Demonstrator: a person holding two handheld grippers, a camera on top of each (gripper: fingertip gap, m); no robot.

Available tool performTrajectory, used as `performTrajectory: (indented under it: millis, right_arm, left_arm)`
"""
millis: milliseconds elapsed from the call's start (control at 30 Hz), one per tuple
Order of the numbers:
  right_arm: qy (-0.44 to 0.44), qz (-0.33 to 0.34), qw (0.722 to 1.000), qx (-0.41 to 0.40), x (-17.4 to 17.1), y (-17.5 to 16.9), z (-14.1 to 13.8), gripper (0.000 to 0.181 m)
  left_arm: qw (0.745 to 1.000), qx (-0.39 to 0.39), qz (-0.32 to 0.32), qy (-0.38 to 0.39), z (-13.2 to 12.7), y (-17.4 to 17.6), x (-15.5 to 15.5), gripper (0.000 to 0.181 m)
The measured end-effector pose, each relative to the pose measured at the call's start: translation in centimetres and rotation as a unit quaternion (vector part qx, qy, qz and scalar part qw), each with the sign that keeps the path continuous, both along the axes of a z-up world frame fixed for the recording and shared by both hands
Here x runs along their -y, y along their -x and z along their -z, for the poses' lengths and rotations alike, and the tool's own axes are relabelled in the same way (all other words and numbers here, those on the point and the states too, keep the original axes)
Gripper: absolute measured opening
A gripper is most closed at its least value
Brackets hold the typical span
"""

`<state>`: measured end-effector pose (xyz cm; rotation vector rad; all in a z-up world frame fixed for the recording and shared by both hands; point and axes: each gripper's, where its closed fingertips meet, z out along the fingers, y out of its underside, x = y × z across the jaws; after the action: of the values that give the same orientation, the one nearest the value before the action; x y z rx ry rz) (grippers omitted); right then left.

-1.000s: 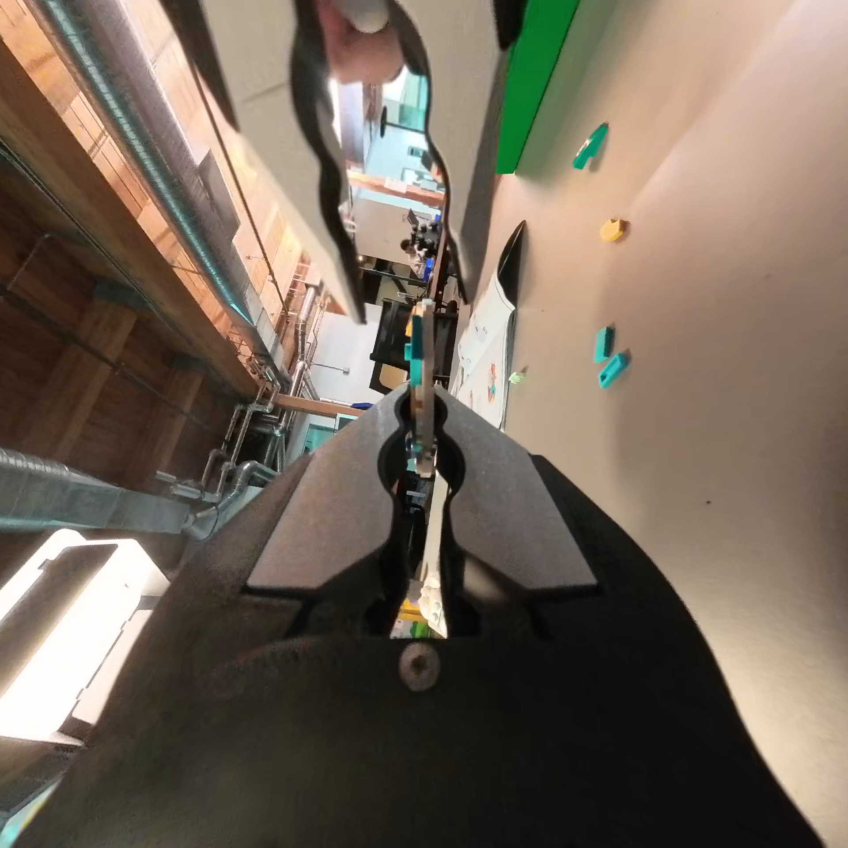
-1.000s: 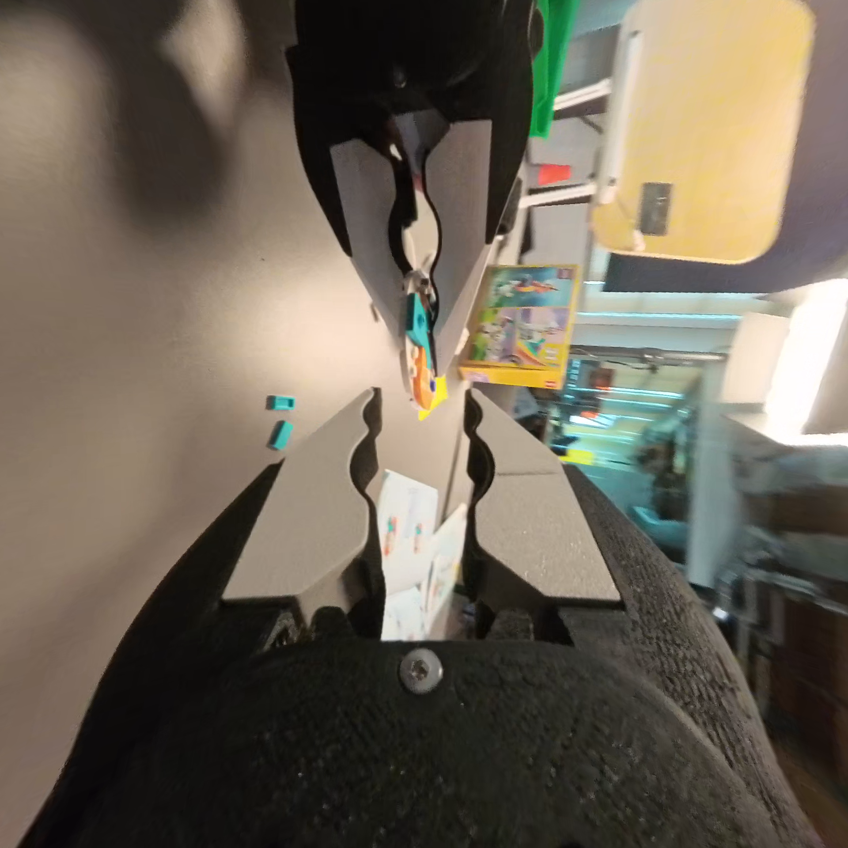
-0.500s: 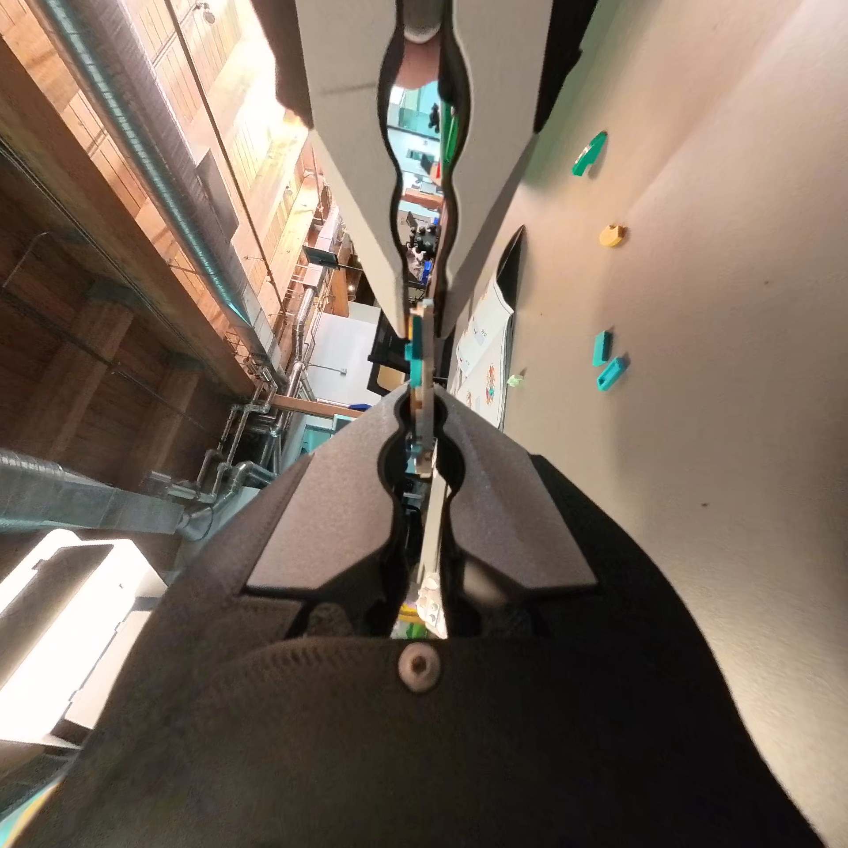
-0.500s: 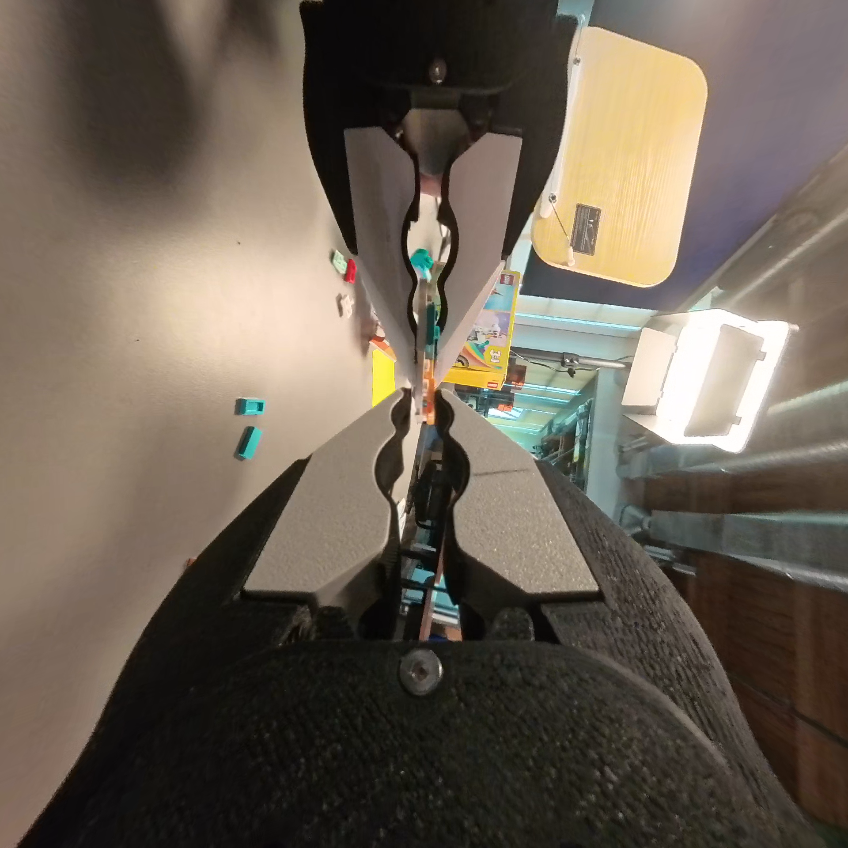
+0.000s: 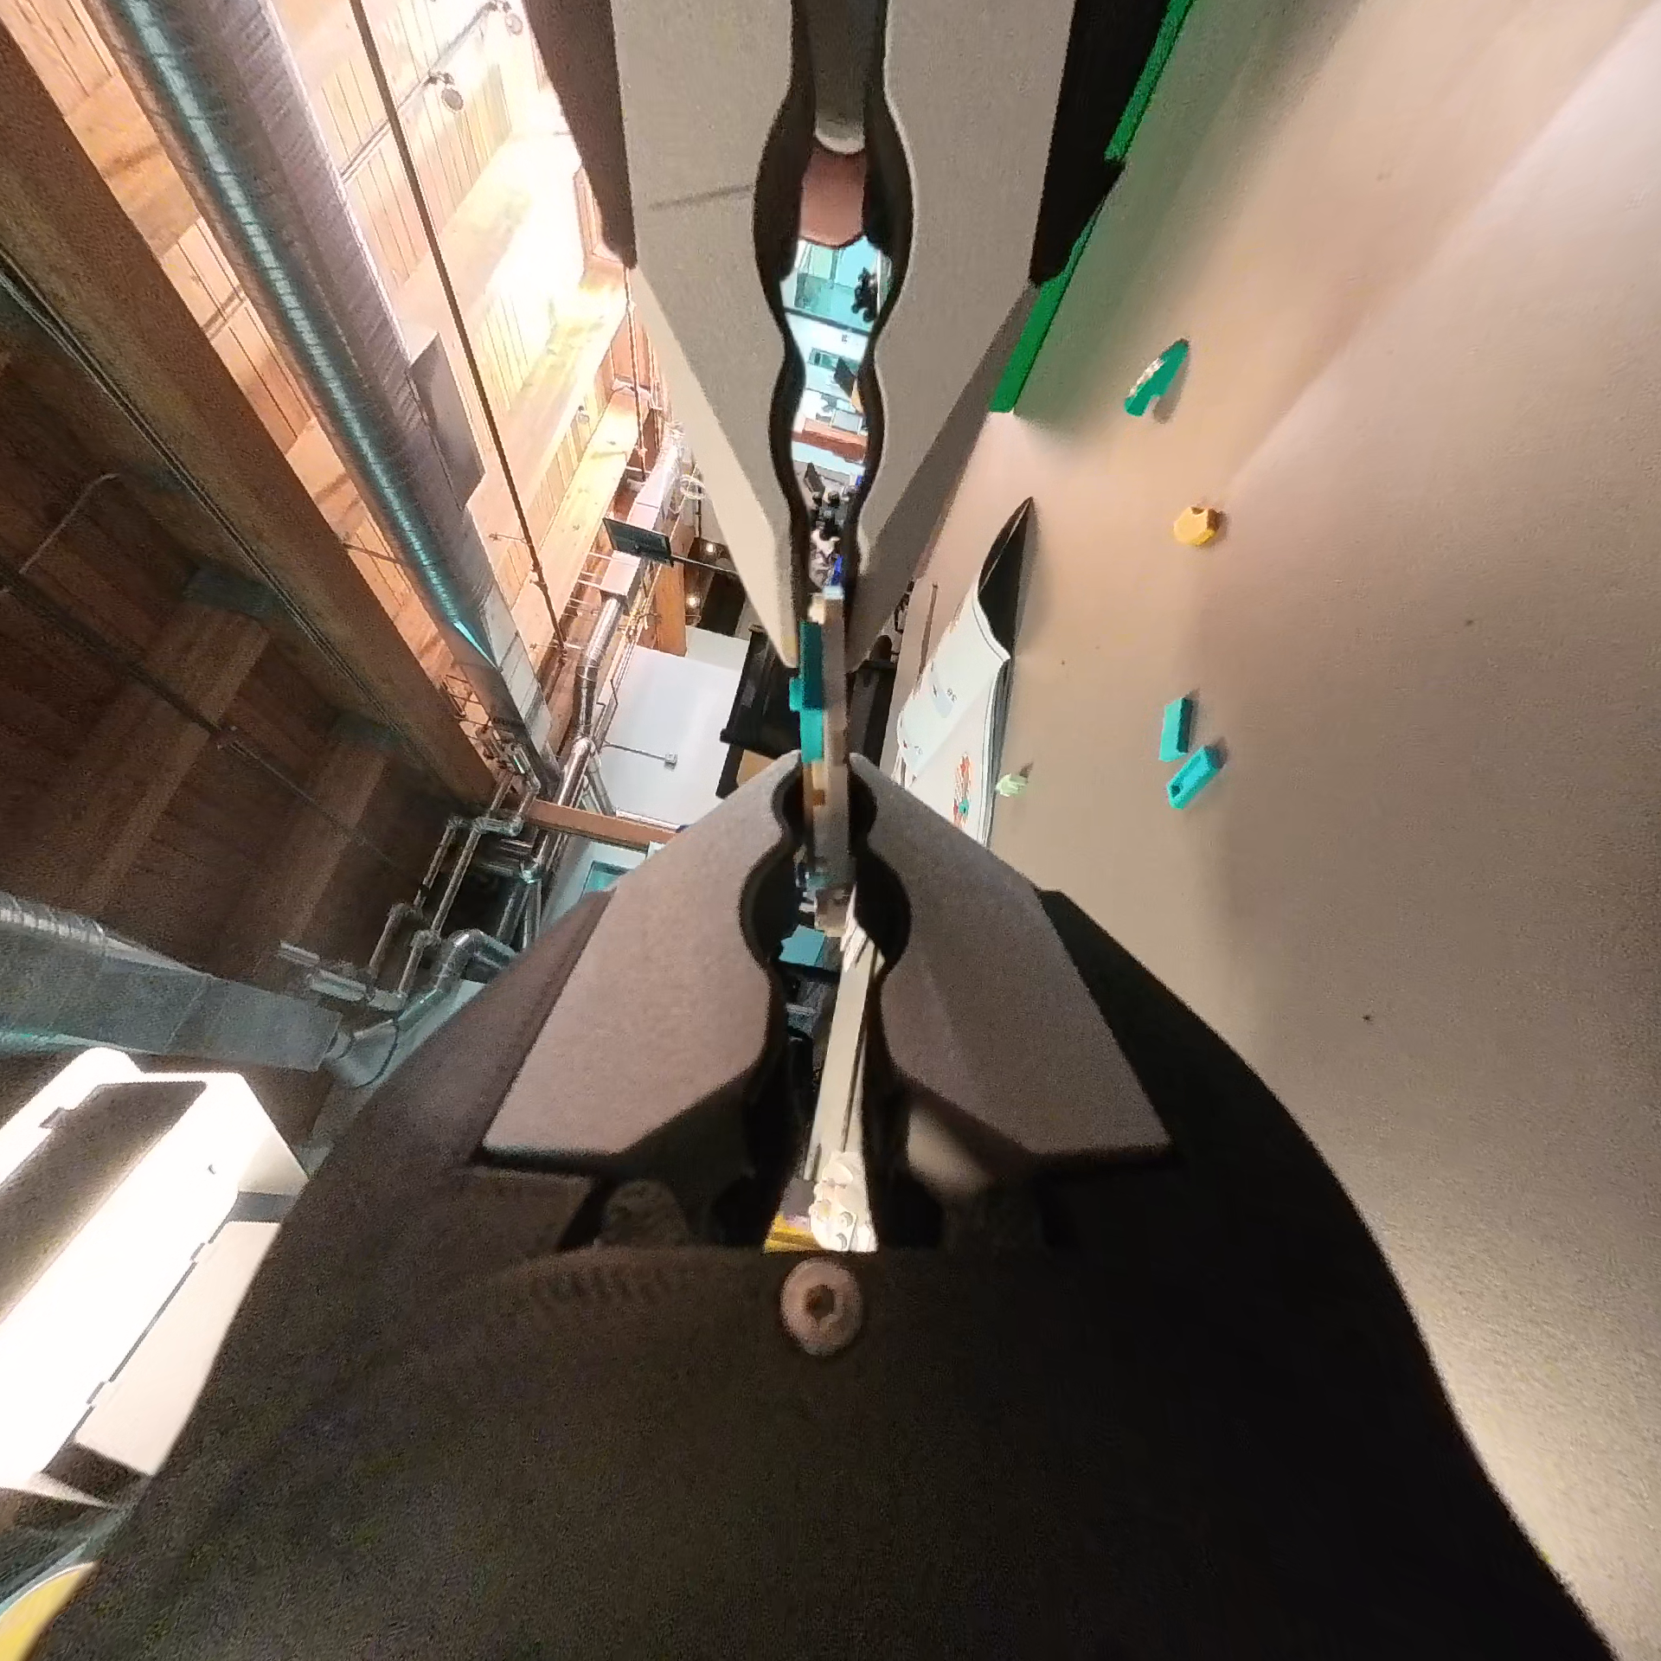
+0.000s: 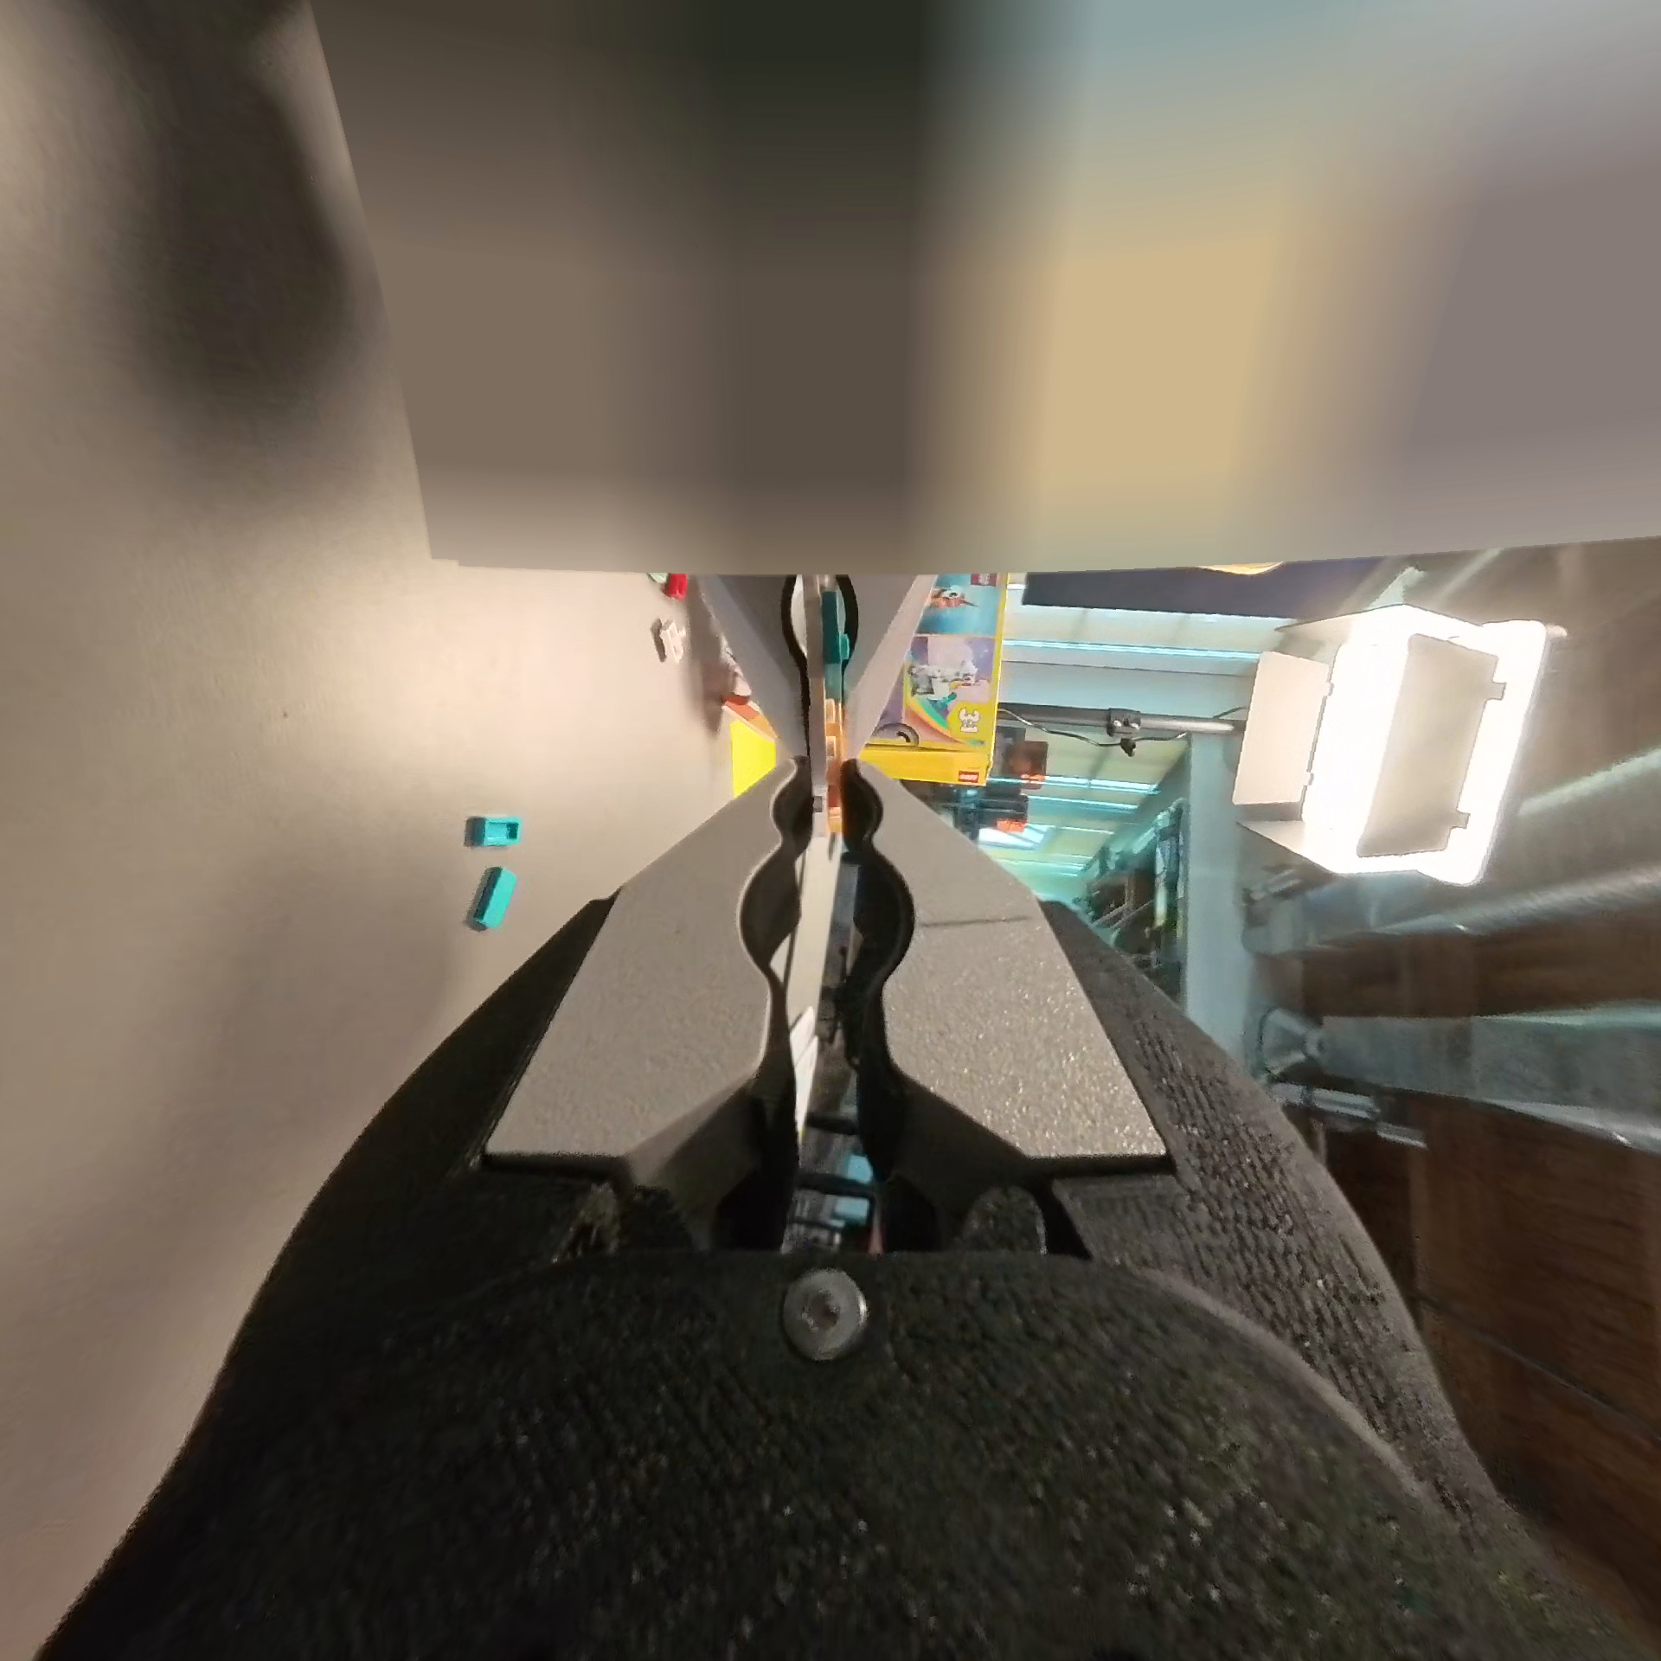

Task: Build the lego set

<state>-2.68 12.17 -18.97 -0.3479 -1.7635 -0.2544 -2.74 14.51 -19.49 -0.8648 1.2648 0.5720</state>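
Here both hand-held grippers, left [image 5: 825,773] and right [image 6: 827,775], pinch one thin, flat lego assembly [image 5: 822,692].

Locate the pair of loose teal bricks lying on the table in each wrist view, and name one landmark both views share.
Left wrist view: pair of teal bricks on the table, right of centre, beyond the open booklet.
Right wrist view: the same pair at left of centre, beside the right gripper.
Shared landmark: the partly built lego model clamped between both grippers' tips.

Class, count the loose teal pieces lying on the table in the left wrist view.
3: two small teal bricks side by side mid-right, one curved teal piece farther off near the green plate. Others may be hidden.
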Motion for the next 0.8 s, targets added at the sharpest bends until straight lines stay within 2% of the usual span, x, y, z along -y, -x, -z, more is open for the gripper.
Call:
performTrajectory:
  millis: [267, 367, 400, 467, 500, 600, 733, 800]
  right_arm:
    - [-0.003, 0.005, 1.000, 0.022, 0.1, -0.1, 0.3, 0.004]
    - [0.029, 0.002, 0.999, 0.023, 0.0, -0.2, 0.5, 0.005]
    - [0.049, 0.001, 0.999, 0.019, 0.0, -0.3, 0.5, 0.007]
    - [0.106, 0.019, 0.994, 0.011, -0.6, -0.7, 0.6, 0.034]
    - [0.147, 0.033, 0.988, 0.014, -1.0, -1.1, 0.9, 0.038]
    - [0.309, 0.112, 0.943, 0.041, -3.3, -3.2, 3.0, 0.036]
    - [0.516, 0.214, 0.825, 0.087, -4.9, -6.4, 7.3, 0.036]
    - [0.573, 0.214, 0.788, 0.073, -4.8, -6.6, 7.8, 0.036]
  left_arm:
    - [1.000, -0.006, 0.006, 0.008, 0.3, -0.1, 0.1, 0.004]
    - [1.000, -0.014, 0.002, 0.007, 0.6, -0.2, 0.0, 0.004]
    - [1.000, -0.012, 0.002, 0.005, 0.5, -0.2, 0.0, 0.004]
    - [1.000, -0.016, -0.002, 0.008, 0.7, 0.0, -0.2, 0.004]
    - [1.000, -0.023, -0.006, 0.006, 0.8, 0.1, -0.3, 0.004]
    - [0.999, -0.046, -0.021, 0.007, 1.4, 0.6, -0.8, 0.004]
    - [0.995, -0.084, -0.044, 0.008, 2.3, 1.5, -1.5, 0.004]
    - [0.995, -0.089, -0.050, 0.010, 2.5, 1.7, -1.7, 0.004]
